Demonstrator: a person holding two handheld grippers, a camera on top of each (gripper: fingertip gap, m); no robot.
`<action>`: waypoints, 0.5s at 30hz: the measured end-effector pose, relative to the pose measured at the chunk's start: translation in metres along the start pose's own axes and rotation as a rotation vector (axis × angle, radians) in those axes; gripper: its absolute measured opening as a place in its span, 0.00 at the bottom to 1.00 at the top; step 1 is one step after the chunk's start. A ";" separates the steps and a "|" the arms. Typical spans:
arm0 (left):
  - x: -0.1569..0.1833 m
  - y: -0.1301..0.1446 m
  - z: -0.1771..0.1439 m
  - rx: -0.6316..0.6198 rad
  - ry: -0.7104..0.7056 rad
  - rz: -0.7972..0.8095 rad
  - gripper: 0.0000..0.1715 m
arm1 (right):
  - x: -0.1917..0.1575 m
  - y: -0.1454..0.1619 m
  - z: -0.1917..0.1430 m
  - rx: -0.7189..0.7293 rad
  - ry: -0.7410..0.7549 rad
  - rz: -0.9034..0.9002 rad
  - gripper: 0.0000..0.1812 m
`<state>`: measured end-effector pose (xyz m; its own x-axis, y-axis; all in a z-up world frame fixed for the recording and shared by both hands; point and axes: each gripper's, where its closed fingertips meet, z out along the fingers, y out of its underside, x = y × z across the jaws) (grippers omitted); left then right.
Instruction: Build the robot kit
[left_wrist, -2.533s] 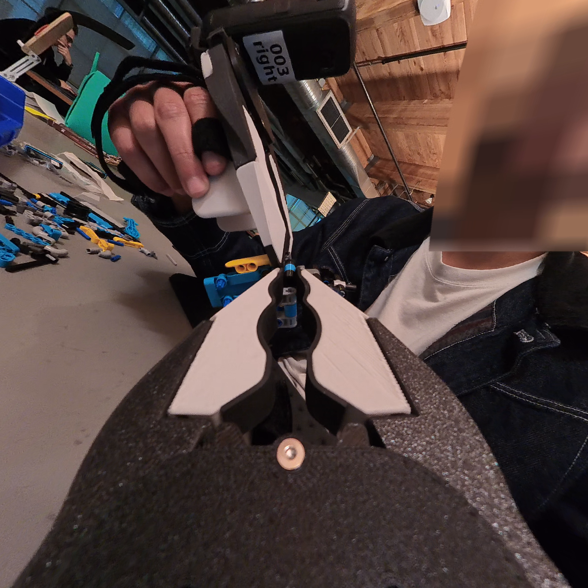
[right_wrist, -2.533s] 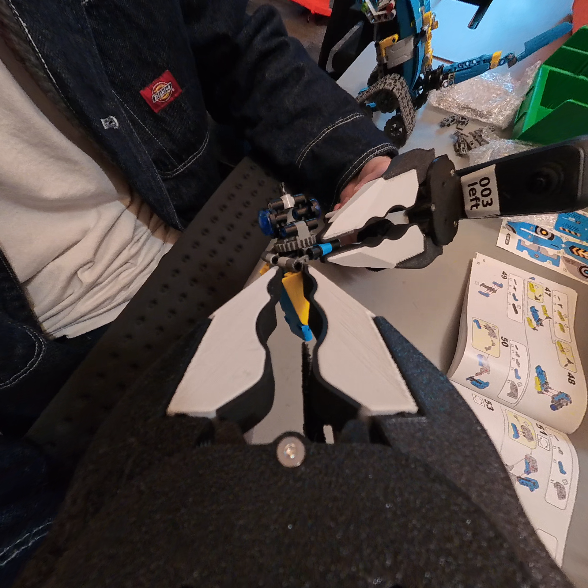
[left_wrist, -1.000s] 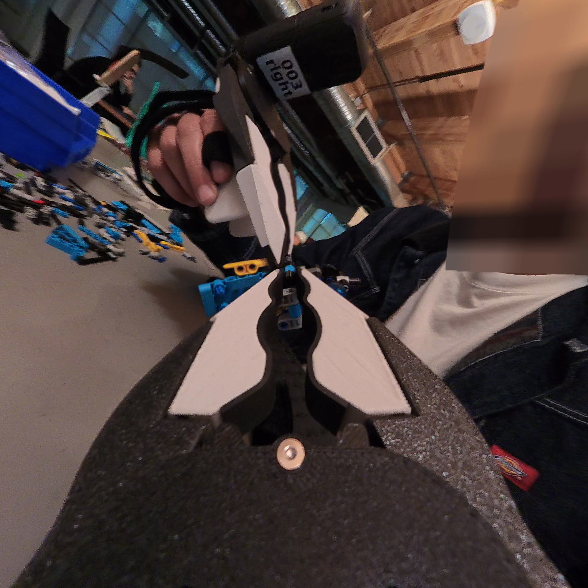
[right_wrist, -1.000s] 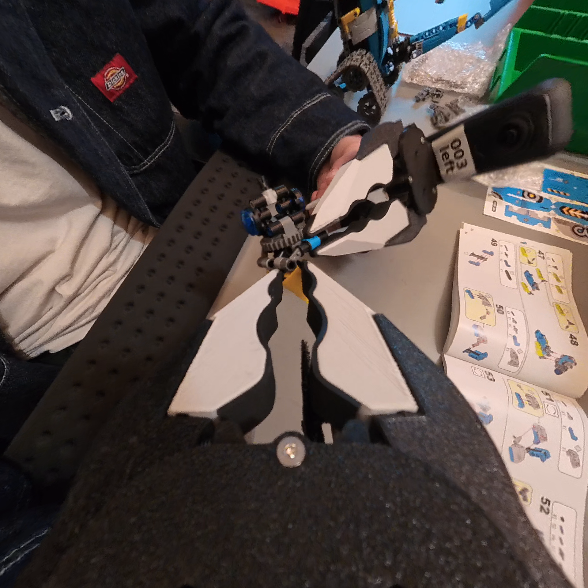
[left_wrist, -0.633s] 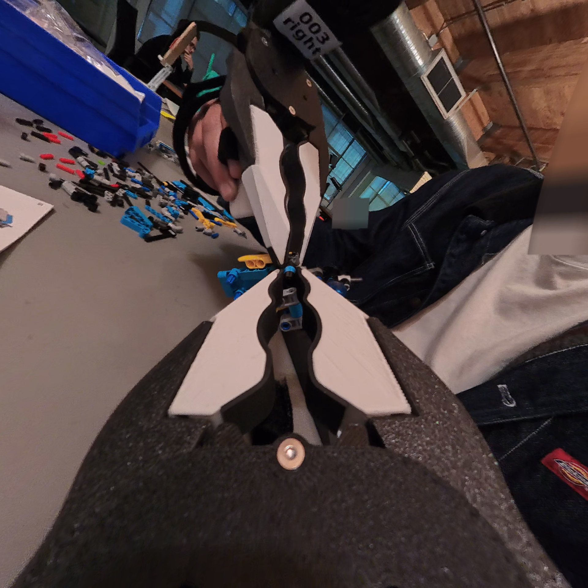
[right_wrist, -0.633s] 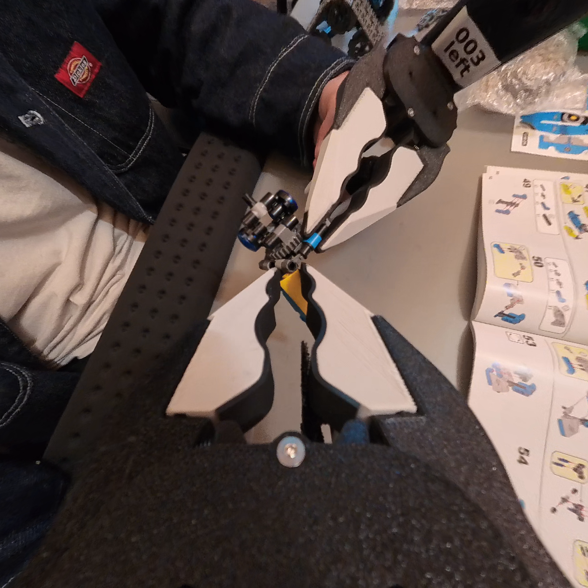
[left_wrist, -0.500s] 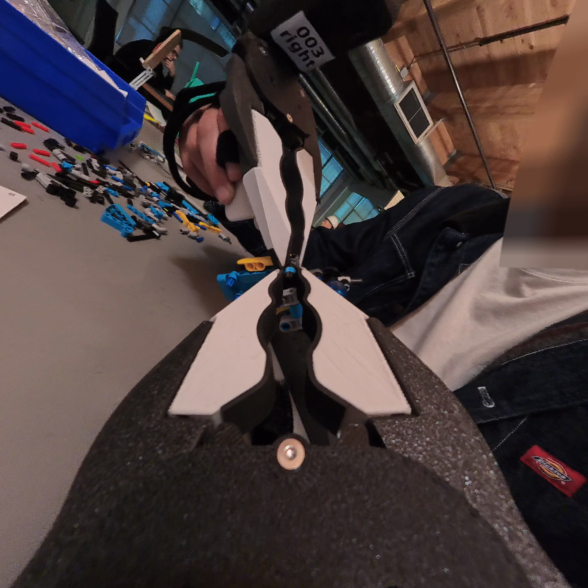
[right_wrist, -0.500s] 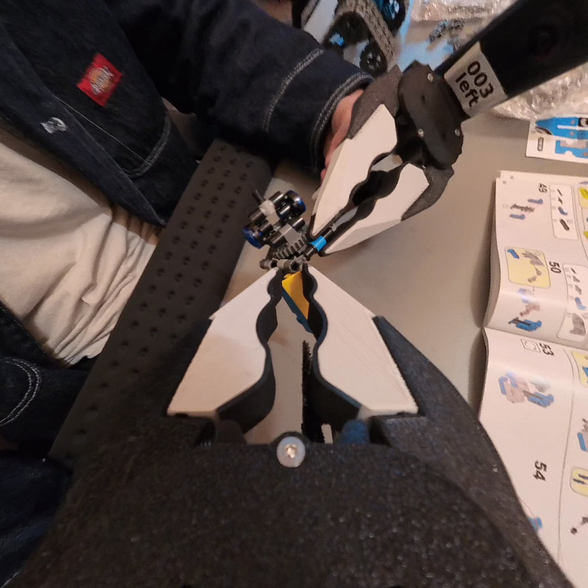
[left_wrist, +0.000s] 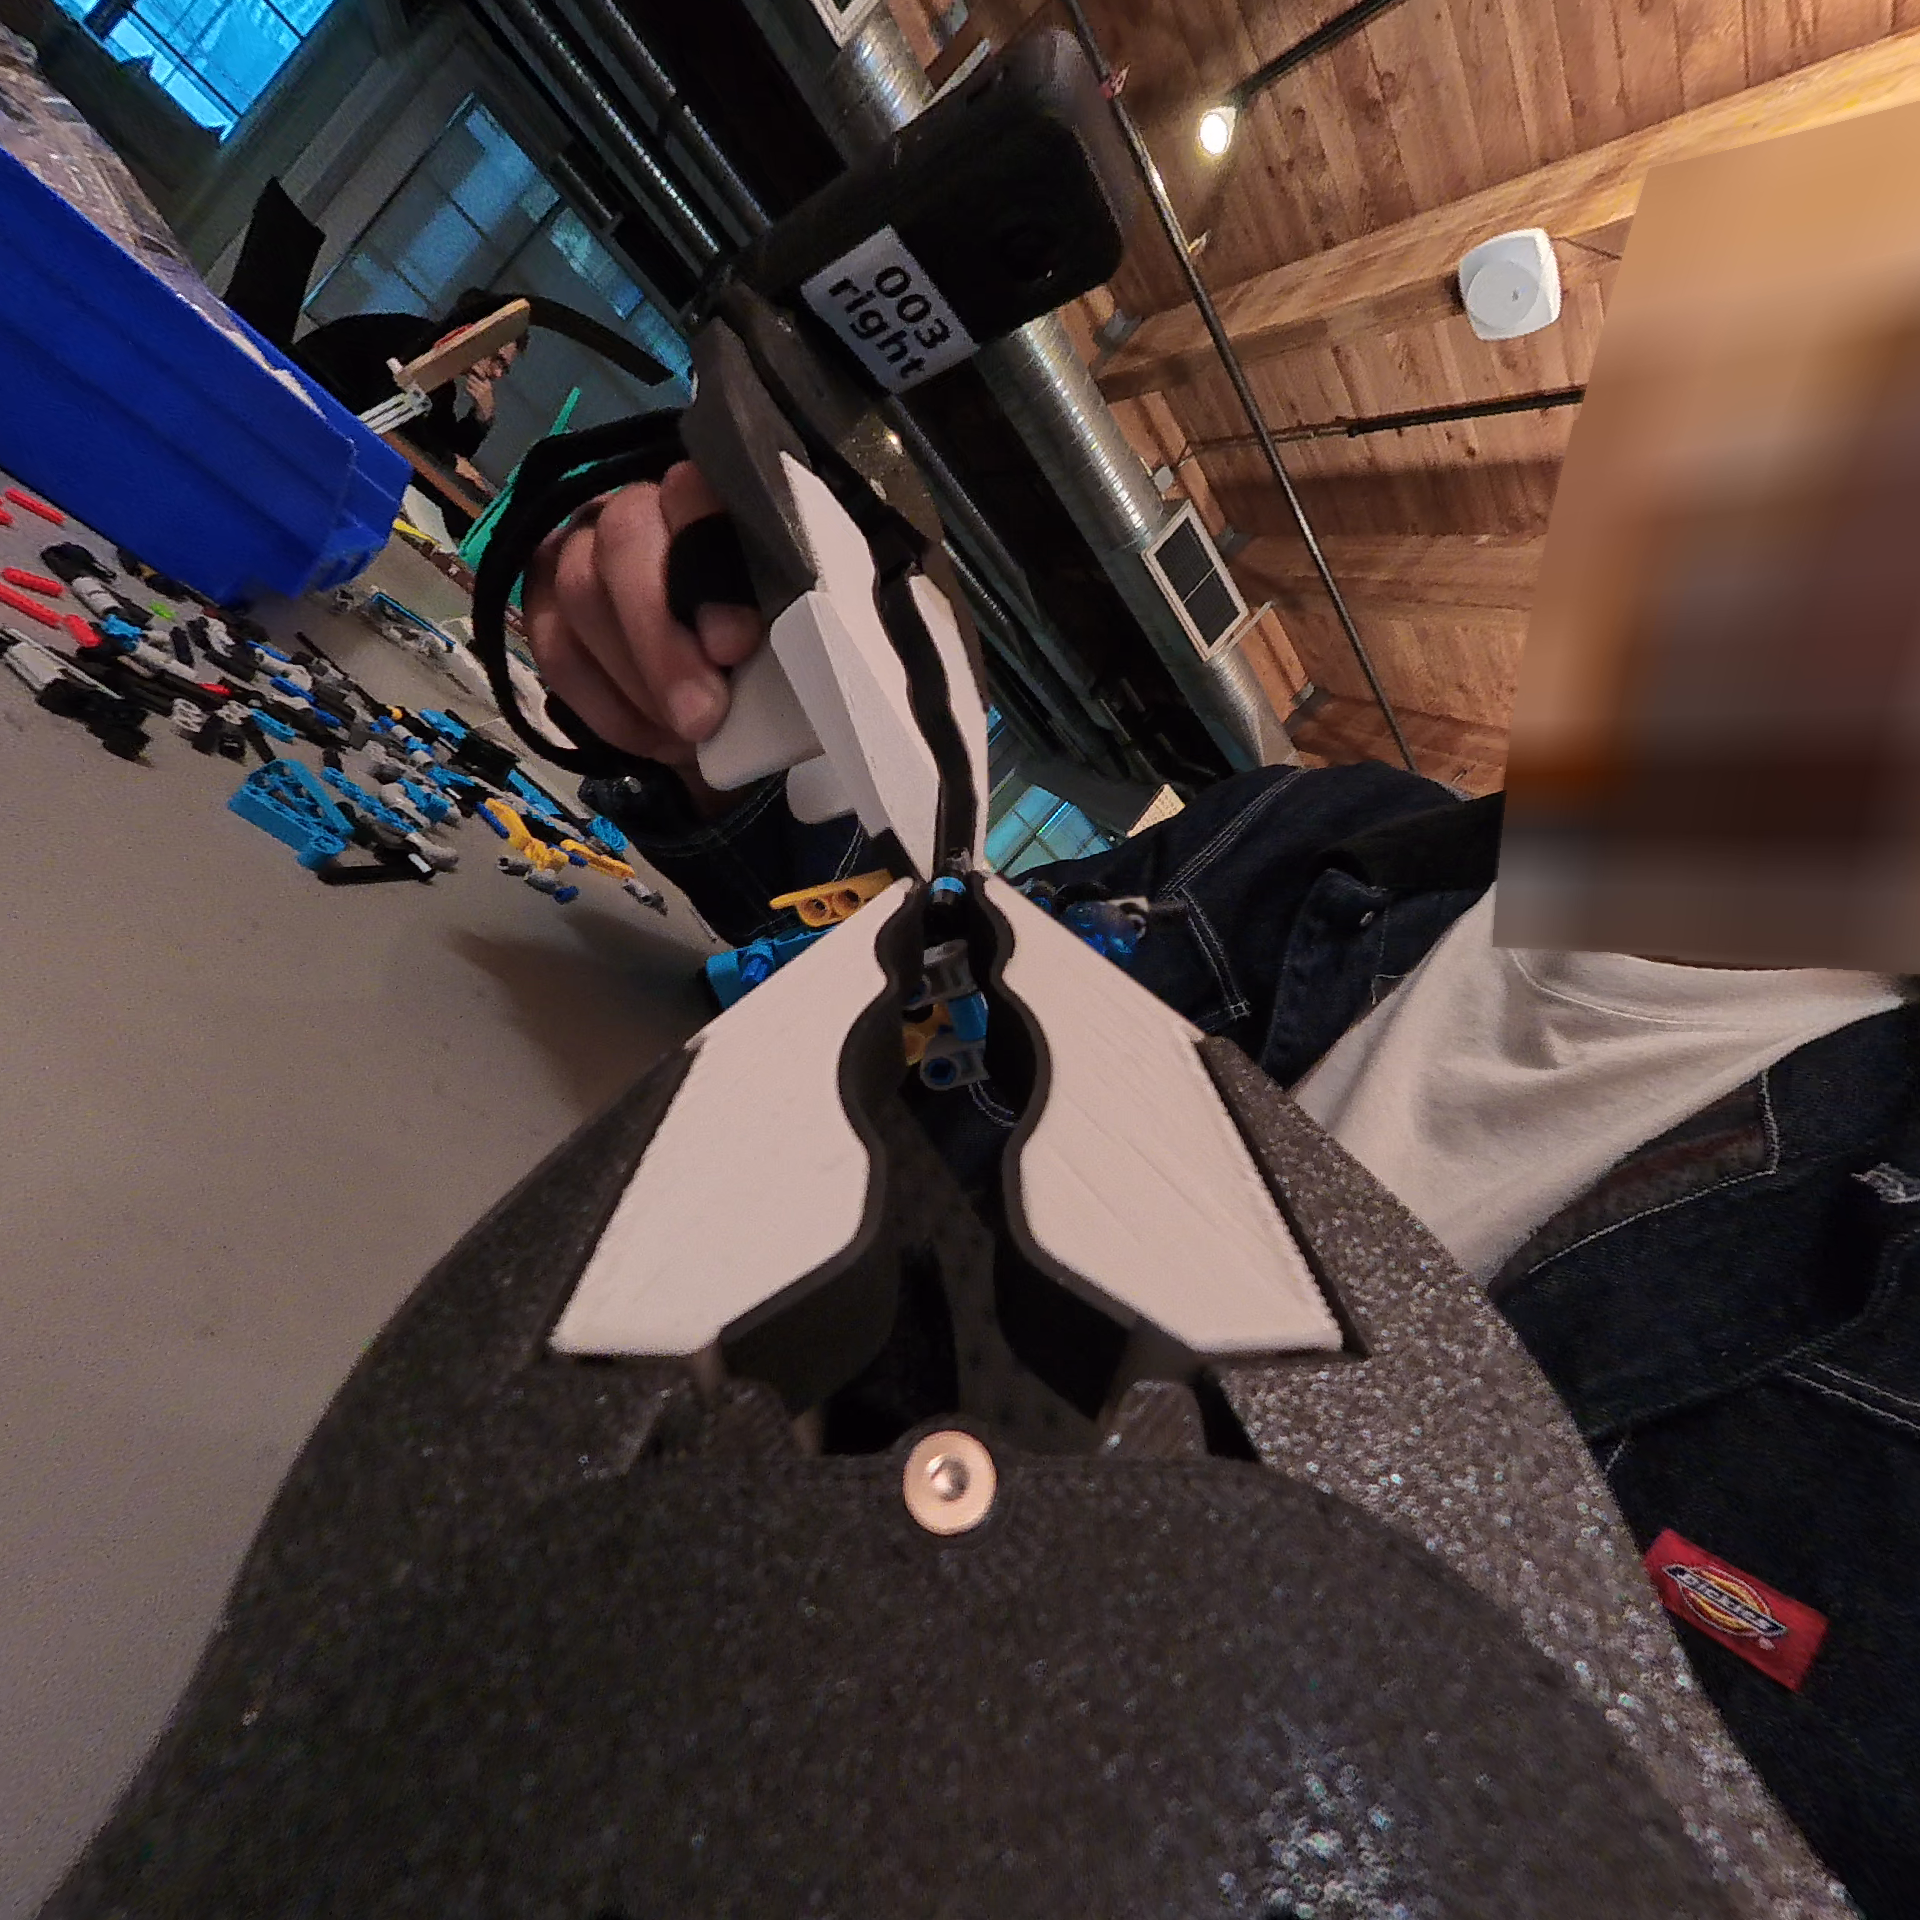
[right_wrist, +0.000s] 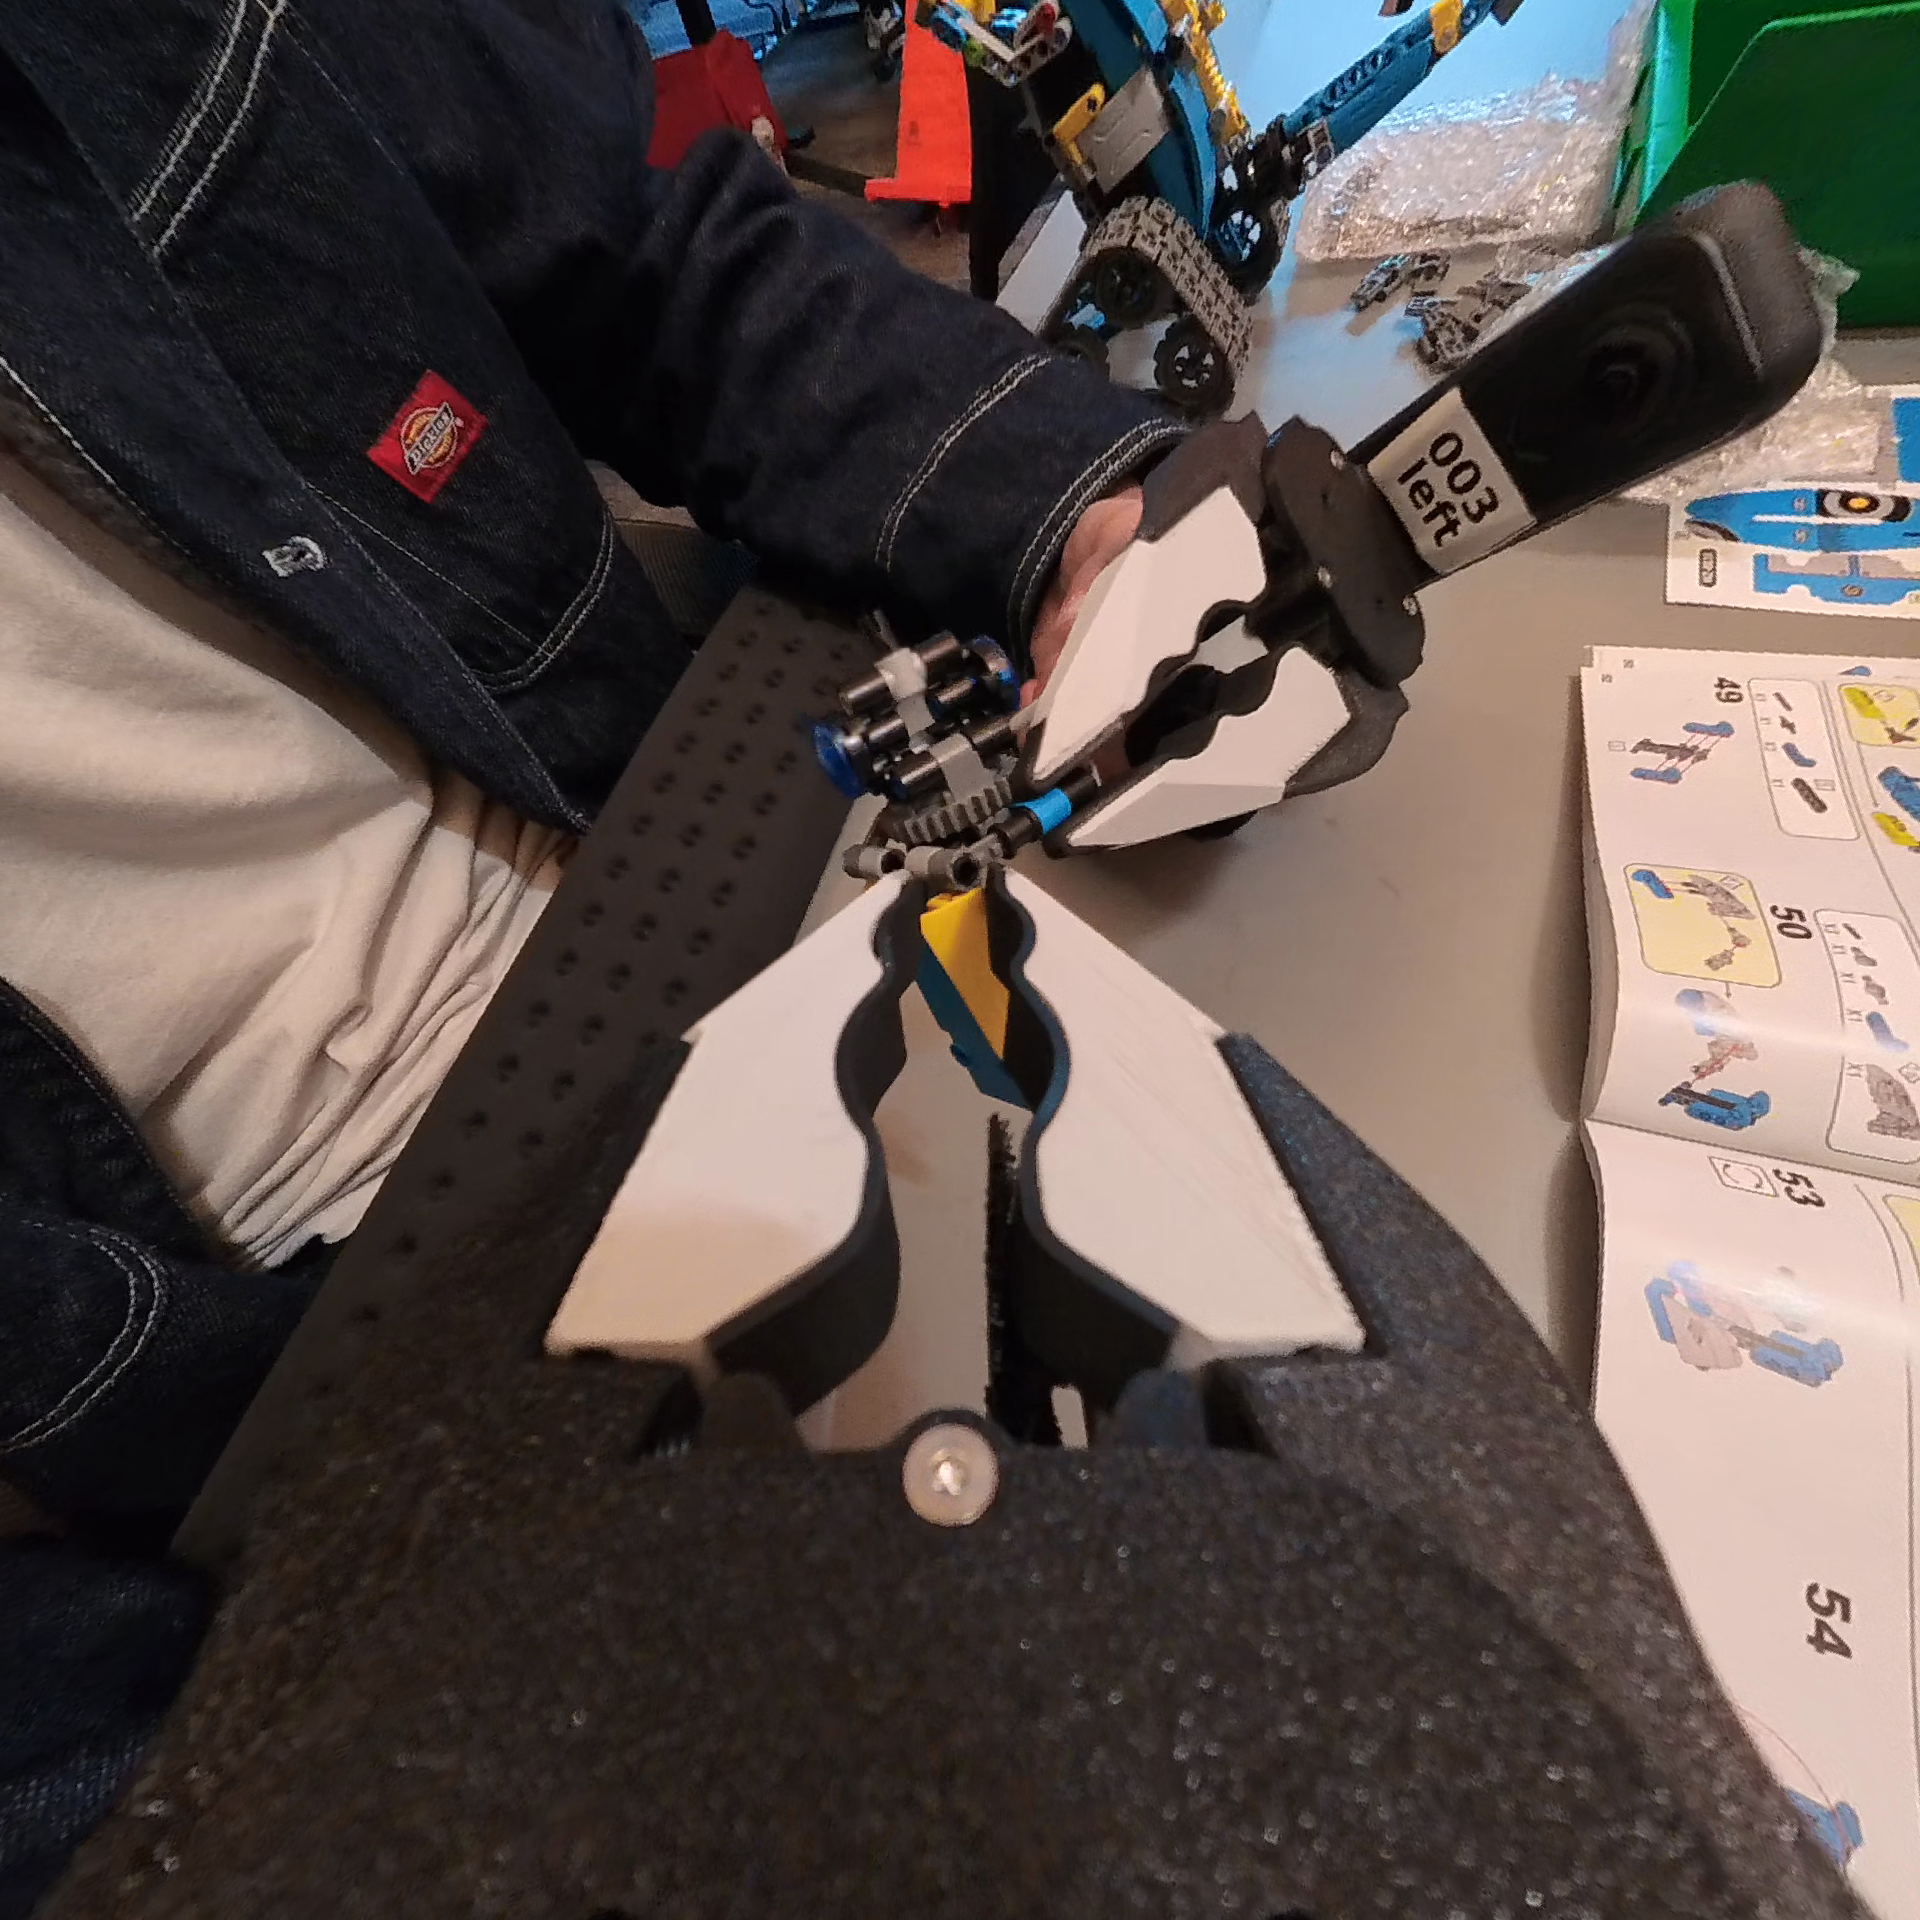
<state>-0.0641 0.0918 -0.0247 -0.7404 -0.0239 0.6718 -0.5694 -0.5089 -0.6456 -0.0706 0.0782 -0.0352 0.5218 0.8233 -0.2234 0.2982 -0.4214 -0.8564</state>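
A small brick assembly (right_wrist: 925, 758) of black, grey and blue pins with a grey gear sits in the air over the near edge of the desk (right_wrist: 1382, 935), held between two claws that meet tip to tip. The left claw (right_wrist: 1049, 795) comes in from the right side of the right wrist view, its white fingers (right_wrist: 1153, 623) nearly closed on a black axle with a blue tip (right_wrist: 1044, 808) that sticks out of the assembly. The right claw (right_wrist: 948, 883) is pinched narrowly on the assembly's lower end, where a yellow and blue piece (right_wrist: 971, 977) hangs down between its fingers. In the left wrist view the same parts (left_wrist: 945, 997) show between the left claw (left_wrist: 948, 896)'s fingers, with the right claw (left_wrist: 951, 857) reaching down from above in a person's hand (left_wrist: 623, 634). Just beside the assembly lies a long black perforated strip (right_wrist: 582, 935) along the desk edge, against the person's denim jacket (right_wrist: 468, 312). An open instruction booklet (right_wrist: 1745, 1039) lies to the right on the desk. Farther back stand a tracked blue model (right_wrist: 1164, 187) and a green bin (right_wrist: 1787, 114). Loose small bricks (left_wrist: 312, 748) are scattered across the desk near a blue bin (left_wrist: 156, 416).
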 end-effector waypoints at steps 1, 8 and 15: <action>0.000 0.000 0.000 0.004 0.005 -0.005 0.04 | 0.000 -0.001 0.000 0.010 -0.007 0.004 0.06; 0.003 -0.003 -0.001 -0.008 -0.006 0.029 0.04 | 0.002 -0.003 -0.001 0.047 -0.015 0.019 0.07; 0.002 -0.002 -0.003 -0.028 -0.031 0.037 0.04 | 0.003 -0.002 0.001 0.031 -0.005 0.026 0.07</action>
<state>-0.0658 0.0950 -0.0229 -0.7499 -0.0696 0.6579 -0.5516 -0.4832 -0.6799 -0.0702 0.0818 -0.0349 0.5246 0.8145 -0.2479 0.2602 -0.4307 -0.8642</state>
